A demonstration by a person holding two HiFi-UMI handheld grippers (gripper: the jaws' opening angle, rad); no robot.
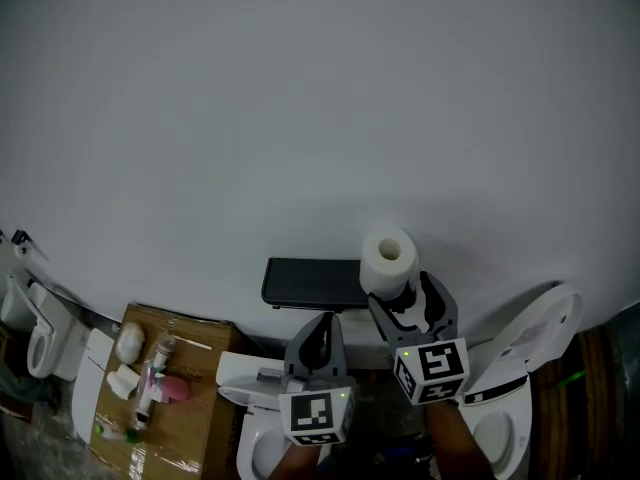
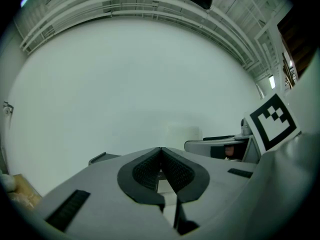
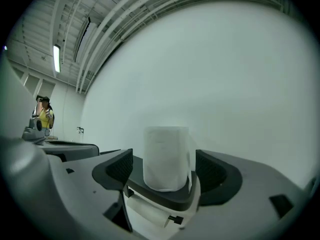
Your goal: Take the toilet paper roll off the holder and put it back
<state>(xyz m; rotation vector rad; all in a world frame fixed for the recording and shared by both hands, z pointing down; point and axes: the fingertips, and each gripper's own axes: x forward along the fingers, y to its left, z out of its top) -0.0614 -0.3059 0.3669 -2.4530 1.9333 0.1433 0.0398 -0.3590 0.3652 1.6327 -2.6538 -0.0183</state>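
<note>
A white toilet paper roll (image 1: 388, 260) (image 3: 166, 156) stands upright on the flat black top of the wall holder (image 1: 312, 282) (image 3: 165, 198). Under that top, in the right gripper view, another white roll (image 3: 150, 213) lies across on the spindle. My right gripper (image 1: 410, 303) (image 3: 164, 171) is open, one jaw on each side of the upright roll, with a gap showing on both sides. My left gripper (image 1: 322, 333) (image 2: 161, 154) is shut on nothing, pointing at the bare wall just left of and below the holder.
White toilets stand at the left (image 1: 45, 333), under the grippers (image 1: 258, 438) and at the right (image 1: 520, 378). A cardboard box (image 1: 205, 408) with several small bathroom items lies at the lower left. A person (image 3: 44, 113) stands far off.
</note>
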